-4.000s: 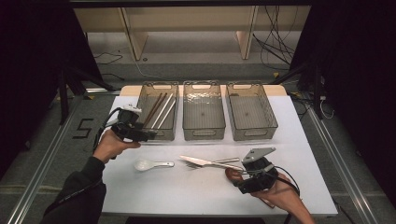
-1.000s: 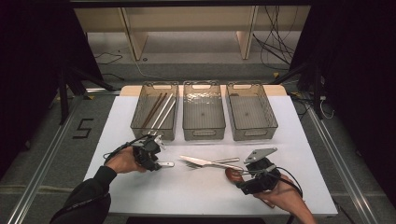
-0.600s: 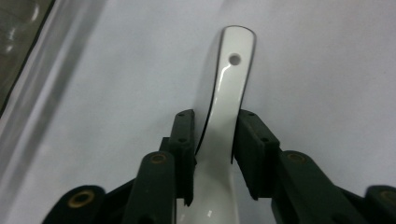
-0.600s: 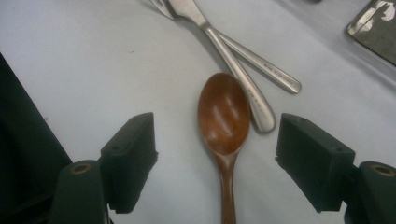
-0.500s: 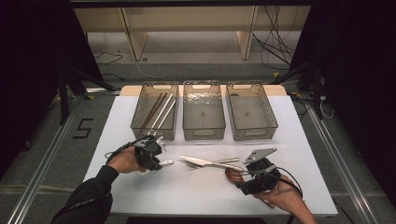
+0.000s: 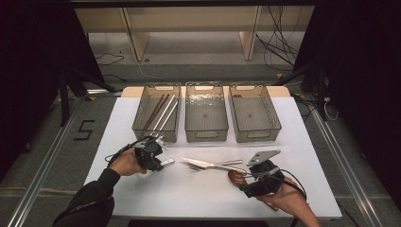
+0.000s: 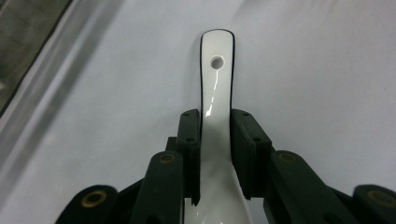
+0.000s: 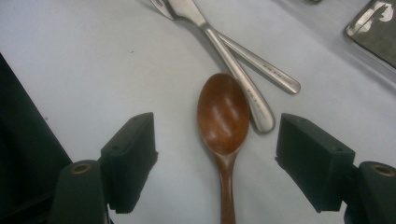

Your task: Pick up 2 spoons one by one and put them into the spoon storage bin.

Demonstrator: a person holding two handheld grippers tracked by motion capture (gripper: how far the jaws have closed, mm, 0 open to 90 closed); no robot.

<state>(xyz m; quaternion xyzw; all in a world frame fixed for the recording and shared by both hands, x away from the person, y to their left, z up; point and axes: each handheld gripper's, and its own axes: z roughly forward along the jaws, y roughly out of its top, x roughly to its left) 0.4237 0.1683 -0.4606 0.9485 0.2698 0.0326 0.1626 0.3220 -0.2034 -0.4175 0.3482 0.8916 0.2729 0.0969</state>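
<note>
The left gripper (image 7: pixel 215 154) is clamping its jaws across the white ceramic spoon (image 7: pixel 215 93), whose handle is pointing straight ahead, while the right gripper (image 8: pixel 217 163) is waiting with jaws apart around the wooden spoon (image 8: pixel 223 121).

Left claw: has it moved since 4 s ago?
Yes. The left claw has come toward the table's near side, away from the left bin, and its jaws have just been closing on the white spoon.
</note>
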